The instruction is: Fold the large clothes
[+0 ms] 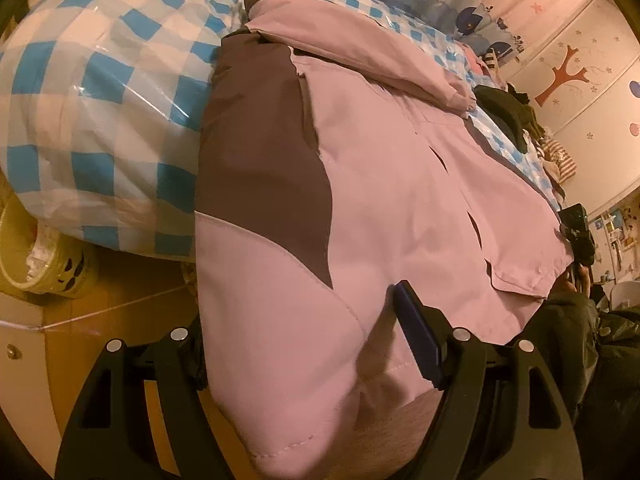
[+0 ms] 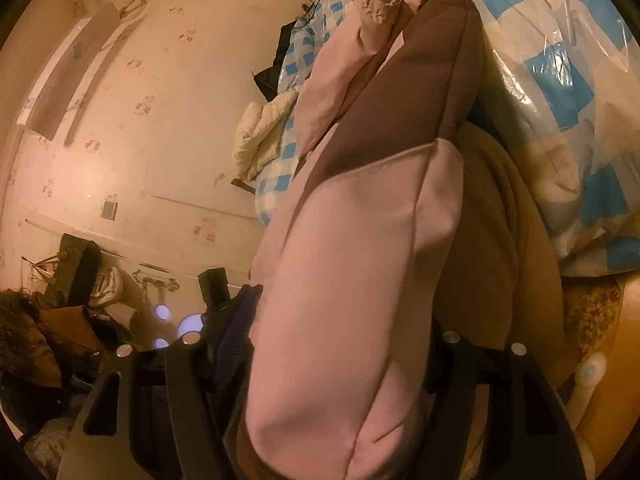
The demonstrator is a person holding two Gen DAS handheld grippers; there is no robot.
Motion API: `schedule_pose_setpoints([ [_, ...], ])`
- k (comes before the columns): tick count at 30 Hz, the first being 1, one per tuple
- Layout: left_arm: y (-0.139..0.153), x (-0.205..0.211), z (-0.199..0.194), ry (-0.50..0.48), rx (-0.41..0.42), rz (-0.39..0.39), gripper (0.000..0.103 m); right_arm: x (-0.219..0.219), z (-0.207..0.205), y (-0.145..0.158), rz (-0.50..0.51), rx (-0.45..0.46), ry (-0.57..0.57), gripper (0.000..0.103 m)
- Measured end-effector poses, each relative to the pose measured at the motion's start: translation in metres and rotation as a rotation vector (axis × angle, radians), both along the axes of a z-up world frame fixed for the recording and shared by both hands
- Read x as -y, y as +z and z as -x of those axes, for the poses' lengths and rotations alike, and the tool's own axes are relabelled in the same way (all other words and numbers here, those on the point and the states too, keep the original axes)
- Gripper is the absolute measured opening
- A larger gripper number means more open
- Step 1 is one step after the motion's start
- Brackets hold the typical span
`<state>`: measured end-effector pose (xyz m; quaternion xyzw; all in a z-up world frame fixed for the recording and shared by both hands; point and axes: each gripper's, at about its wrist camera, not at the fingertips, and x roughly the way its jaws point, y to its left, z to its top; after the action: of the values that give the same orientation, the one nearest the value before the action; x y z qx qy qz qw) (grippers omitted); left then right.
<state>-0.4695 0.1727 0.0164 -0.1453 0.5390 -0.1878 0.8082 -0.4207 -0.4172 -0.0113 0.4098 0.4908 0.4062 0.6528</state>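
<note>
Jacket between half-open left gripper

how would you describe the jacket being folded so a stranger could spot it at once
Start at the bed with the blue-and-white checked cover. The padded jacket lies spread across it. It alone is pale pink with a dark brown panel, unlike the dark clothes further along.

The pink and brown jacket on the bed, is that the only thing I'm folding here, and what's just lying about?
Part of the job:
- pink and brown jacket, spread on the bed
- left gripper and right gripper, jacket fabric between each one's fingers

Just lying about:
- blue checked bedding in plastic
- dark clothes further along the bed
- cream quilted garment
- yellow bin
</note>
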Motion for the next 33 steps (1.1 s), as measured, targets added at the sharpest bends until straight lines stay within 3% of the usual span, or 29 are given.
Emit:
schedule_pose_setpoints([
  [1,-0.003,-0.002,0.000,0.003,-0.001,0.017,0.069,0.001,0.000,0.000,0.005,0.006,-0.002,0.065],
  [2,-0.006,-0.005,0.001,0.004,-0.007,0.043,0.066,0.000,0.001,0.001,0.009,0.016,-0.006,0.054],
  [7,-0.013,-0.015,0.001,0.025,-0.027,0.215,0.024,0.002,0.002,0.002,-0.005,0.050,-0.043,0.035],
  [11,0.012,-0.034,0.004,0.073,0.060,0.384,0.015,0.010,0.001,0.020,-0.123,0.115,-0.110,0.031],
  [14,0.029,-0.039,0.006,0.074,0.111,0.423,0.015,0.011,-0.001,0.035,-0.182,0.162,-0.118,0.031],
  [17,0.034,-0.034,0.009,0.049,0.126,0.367,0.015,0.011,0.001,0.038,-0.180,0.182,-0.104,0.031],
  [18,0.034,-0.029,0.009,0.048,0.121,0.320,0.015,0.012,0.003,0.034,-0.170,0.174,-0.100,0.031],
  [20,0.033,-0.011,0.010,0.023,0.113,0.151,0.015,0.016,0.006,0.019,-0.160,0.144,-0.097,0.031],
  [22,0.035,0.000,0.009,0.005,0.117,0.052,0.015,0.019,0.010,0.006,-0.167,0.117,-0.109,0.031],
  [27,0.040,0.014,0.009,-0.008,0.135,-0.111,0.015,0.028,0.017,-0.013,-0.166,0.073,-0.127,0.031],
  [28,0.041,0.016,0.010,-0.008,0.136,-0.132,0.016,0.027,0.017,-0.013,-0.143,0.066,-0.119,0.034],
  [31,0.038,0.017,0.010,-0.006,0.131,-0.167,0.017,0.022,0.017,-0.013,-0.069,0.041,-0.107,0.068],
  [33,0.035,0.018,0.010,-0.008,0.128,-0.180,0.020,0.020,0.016,-0.013,-0.045,0.028,-0.099,0.072],
])
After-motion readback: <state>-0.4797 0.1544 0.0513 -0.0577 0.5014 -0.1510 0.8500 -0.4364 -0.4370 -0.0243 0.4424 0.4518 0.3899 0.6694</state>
